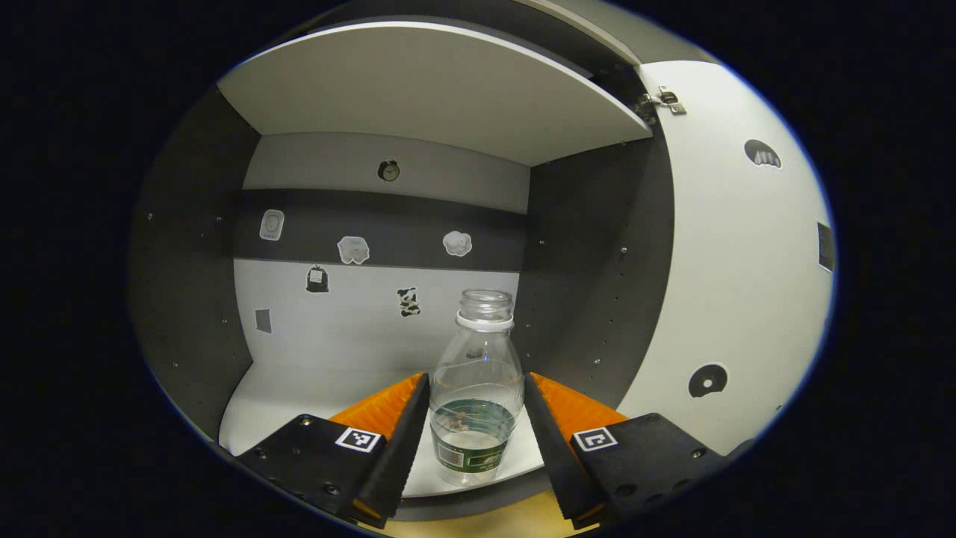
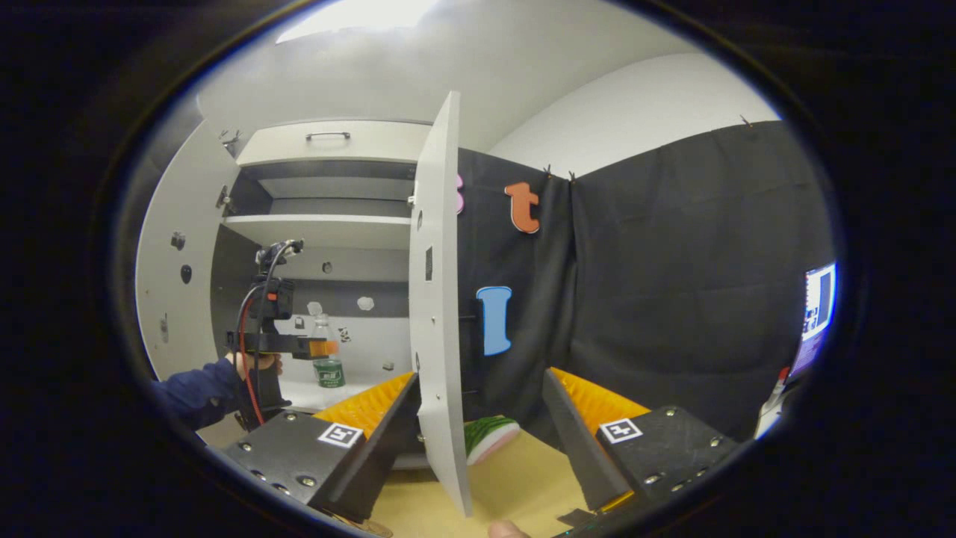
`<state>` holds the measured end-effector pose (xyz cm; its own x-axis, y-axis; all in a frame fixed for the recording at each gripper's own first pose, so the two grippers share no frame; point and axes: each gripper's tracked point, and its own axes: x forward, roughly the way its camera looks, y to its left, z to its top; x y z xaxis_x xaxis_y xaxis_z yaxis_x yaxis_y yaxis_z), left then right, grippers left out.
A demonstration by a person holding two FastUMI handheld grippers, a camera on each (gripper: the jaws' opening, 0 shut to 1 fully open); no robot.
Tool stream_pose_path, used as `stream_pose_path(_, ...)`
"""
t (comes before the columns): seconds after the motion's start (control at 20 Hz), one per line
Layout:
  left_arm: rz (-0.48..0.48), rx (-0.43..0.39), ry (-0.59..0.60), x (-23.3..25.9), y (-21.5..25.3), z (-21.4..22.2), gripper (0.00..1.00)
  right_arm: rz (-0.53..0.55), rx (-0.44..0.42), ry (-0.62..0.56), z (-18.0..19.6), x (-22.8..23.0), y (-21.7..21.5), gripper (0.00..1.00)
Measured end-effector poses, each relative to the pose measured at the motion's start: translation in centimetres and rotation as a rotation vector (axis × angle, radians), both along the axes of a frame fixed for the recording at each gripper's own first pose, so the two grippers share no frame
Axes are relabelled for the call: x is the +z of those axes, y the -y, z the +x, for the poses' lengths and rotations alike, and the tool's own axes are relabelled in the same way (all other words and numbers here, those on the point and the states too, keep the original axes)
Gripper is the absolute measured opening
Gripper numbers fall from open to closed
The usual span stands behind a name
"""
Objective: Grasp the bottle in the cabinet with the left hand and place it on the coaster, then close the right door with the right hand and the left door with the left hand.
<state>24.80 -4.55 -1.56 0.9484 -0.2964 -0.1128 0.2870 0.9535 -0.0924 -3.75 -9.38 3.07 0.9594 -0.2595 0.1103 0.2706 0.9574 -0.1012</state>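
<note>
step: bottle grasp | left gripper (image 1: 476, 418) spread wide, fingers flanking bottle (image 1: 476, 388), contact unclear | bottle upright on cabinet (image 1: 314, 388) floor, 6 o'clock | fingers to be closed squarely on body | right gripper (image 2: 478, 418) wide, idle

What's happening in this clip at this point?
A person is working at an open cabinet with a gripper in each hand. The left gripper reaches onto the lower shelf, its open fingers on either side of the clear bottle, which stands upright and is not yet lifted. The right gripper waits open near the right door.
</note>
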Motion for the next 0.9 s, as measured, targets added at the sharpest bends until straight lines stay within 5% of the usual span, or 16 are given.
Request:
stream_pose_path(0.5, 0.026, -0.164, -0.003, -2.3, 0.7, -10.9, 0.78, 0.051, 0.043, -0.016, 0.3, -0.9, -0.7, 0.99)
stream_pose_path(0.9, -0.067, -0.251, -0.170, -11.5, 1.5, -18.5, 0.79, 0.076, 0.052, 0.002, 0.6, -0.7, -1.0, 0.99)
